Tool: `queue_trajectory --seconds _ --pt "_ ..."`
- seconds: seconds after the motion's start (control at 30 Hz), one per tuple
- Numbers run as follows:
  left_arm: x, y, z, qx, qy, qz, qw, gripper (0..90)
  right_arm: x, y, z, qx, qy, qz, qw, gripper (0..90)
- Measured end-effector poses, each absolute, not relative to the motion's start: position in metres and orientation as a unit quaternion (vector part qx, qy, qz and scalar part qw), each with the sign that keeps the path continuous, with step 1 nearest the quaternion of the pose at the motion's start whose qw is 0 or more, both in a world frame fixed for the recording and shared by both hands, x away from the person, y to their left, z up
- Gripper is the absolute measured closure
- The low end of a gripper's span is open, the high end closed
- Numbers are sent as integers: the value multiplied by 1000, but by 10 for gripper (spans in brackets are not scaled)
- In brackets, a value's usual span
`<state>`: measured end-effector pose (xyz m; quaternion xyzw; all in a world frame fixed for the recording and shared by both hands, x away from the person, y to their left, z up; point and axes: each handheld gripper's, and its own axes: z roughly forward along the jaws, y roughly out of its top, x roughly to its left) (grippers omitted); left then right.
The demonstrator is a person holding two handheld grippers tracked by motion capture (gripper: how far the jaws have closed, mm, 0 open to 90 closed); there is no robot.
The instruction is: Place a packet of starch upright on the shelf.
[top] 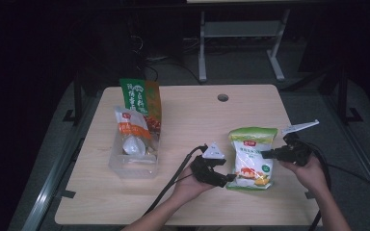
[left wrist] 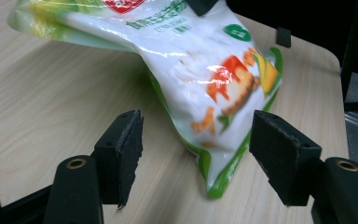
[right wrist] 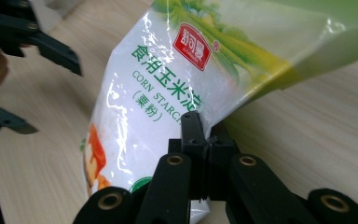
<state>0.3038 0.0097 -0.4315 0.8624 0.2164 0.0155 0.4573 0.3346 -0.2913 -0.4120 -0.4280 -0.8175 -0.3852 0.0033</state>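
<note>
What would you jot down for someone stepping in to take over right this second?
Right gripper: shut on the side edge of the corn starch bag, lifting that side while its bottom end rests on the table.
Left gripper: open, jaws either side of the bag's bottom corner, not pressing it.
Clear bin at the table's left holds a white pouch; a green-and-orange packet stands at its far end.
Done: bag gripped on one side.
Left: probably close the left gripper and carry the bag to the bin.

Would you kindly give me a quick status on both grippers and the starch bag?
Right gripper shut on starch bag edge, bag lifted off table. Left gripper open, jaws either side of bag's bottom corner. Bin well clear.
</note>
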Motion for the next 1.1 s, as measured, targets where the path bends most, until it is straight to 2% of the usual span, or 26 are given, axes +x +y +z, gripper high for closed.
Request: queue_trajectory --seconds 0.2,0.37,0.47,0.53,0.7,0.8,1.0,1.1 --pt "311 3 -428 858 223 3 462 345 322 -287 -398 -404 -820 -406 -17 887" --pt "319 0 -426 847 236 -26 476 386 312 -284 -390 -375 -821 -430 -26 888" --pt "322 0 -424 837 237 -42 491 457 307 -281 -385 -358 -823 -440 -35 889" --pt "323 -1 -421 833 234 -49 499 551 305 -278 -382 -353 -823 -444 -39 890" --pt "324 3 -417 831 239 -24 501 726 301 -271 -375 -338 -823 -453 -59 890" --pt "325 8 -411 830 246 9 501 819 300 -268 -372 -334 -817 -466 -67 889" --pt "325 12 -408 842 233 50 484 851 301 -256 -375 -322 -827 -452 -91 882" --pt "322 12 -409 848 222 66 476 856 303 -256 -383 -323 -834 -439 -81 873"
